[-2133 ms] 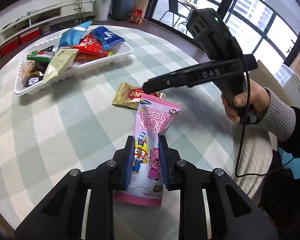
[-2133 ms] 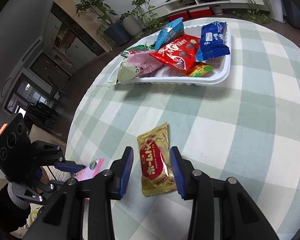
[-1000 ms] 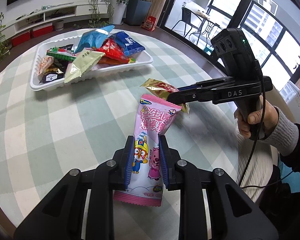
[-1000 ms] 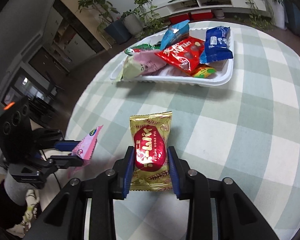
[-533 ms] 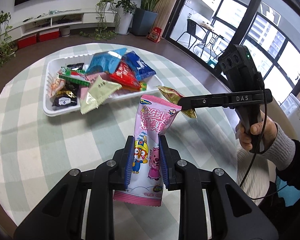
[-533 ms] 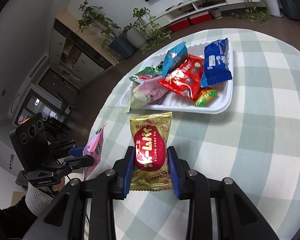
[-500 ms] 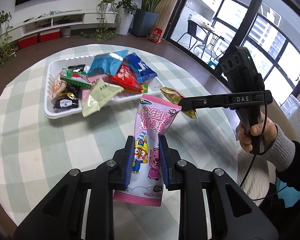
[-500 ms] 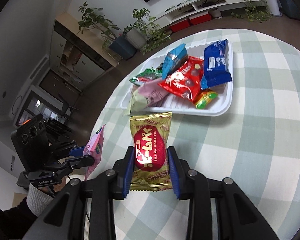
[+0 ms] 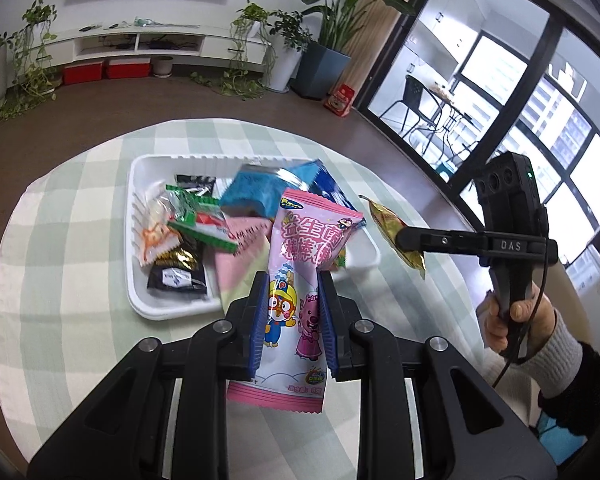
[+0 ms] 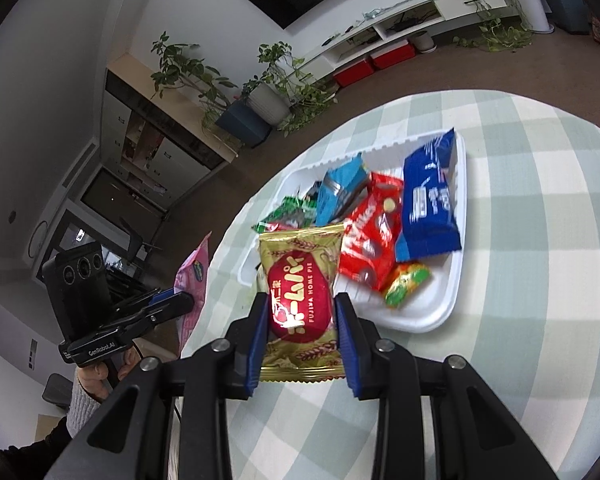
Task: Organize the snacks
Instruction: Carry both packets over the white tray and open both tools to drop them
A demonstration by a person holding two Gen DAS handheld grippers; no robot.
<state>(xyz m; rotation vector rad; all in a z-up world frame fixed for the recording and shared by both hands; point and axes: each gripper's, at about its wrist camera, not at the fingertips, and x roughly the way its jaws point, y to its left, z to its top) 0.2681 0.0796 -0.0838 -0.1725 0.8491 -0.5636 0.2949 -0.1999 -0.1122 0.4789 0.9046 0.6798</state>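
My left tongs are pinching a pink pack upright by its middle, its top edge lifted over the near right part of the tray. From the right camera the same pack shows edge-on, left of the tray and off the table.

The white tray sits on a round table with a green check cloth, toward its far side. In it, left to right in the left view: an orange-and-white sweet, a black pack, a green pack, a pale pink pack and a blue pack.

My right tongs are pinching a gold pack with a red oval label, held flat-on to the camera and above the tray's near left corner. In the left view that gold pack hangs in the air just right of the tray's right rim. Beyond it in the right view lie a red pack, a dark blue pack and, near the front rim, a small green-and-orange sweet. My right hand grips the handle.
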